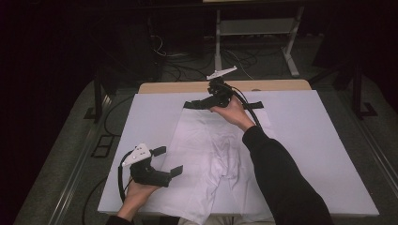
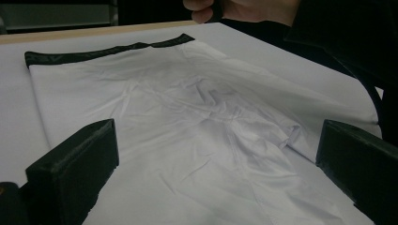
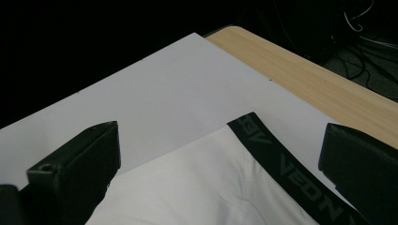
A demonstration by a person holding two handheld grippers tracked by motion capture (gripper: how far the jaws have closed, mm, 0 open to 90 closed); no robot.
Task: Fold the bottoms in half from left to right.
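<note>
White shorts [image 1: 206, 150] with a black waistband [image 1: 256, 106] lie flat on the white sheet [image 1: 305, 154], waistband at the far end. My left gripper [image 1: 169, 161] hovers open at the near left, beside the shorts' left leg. In the left gripper view the shorts [image 2: 206, 126] and waistband [image 2: 94, 54] stretch away between the wide-apart jaws of the left gripper [image 2: 218, 154]. My right gripper [image 1: 193, 104] is held open over the waistband's far left end. The right gripper view shows the lettered waistband [image 3: 286, 168] and white cloth [image 3: 197, 192] below the right gripper [image 3: 220, 164], nothing held.
The sheet covers a wooden table [image 1: 187, 87] whose bare far edge [image 3: 305, 75] shows beyond the waistband. A white table frame [image 1: 256, 28] and cables [image 1: 178, 70] stand on the dark floor behind. The person's dark sleeve [image 1: 281, 178] crosses the shorts' right side.
</note>
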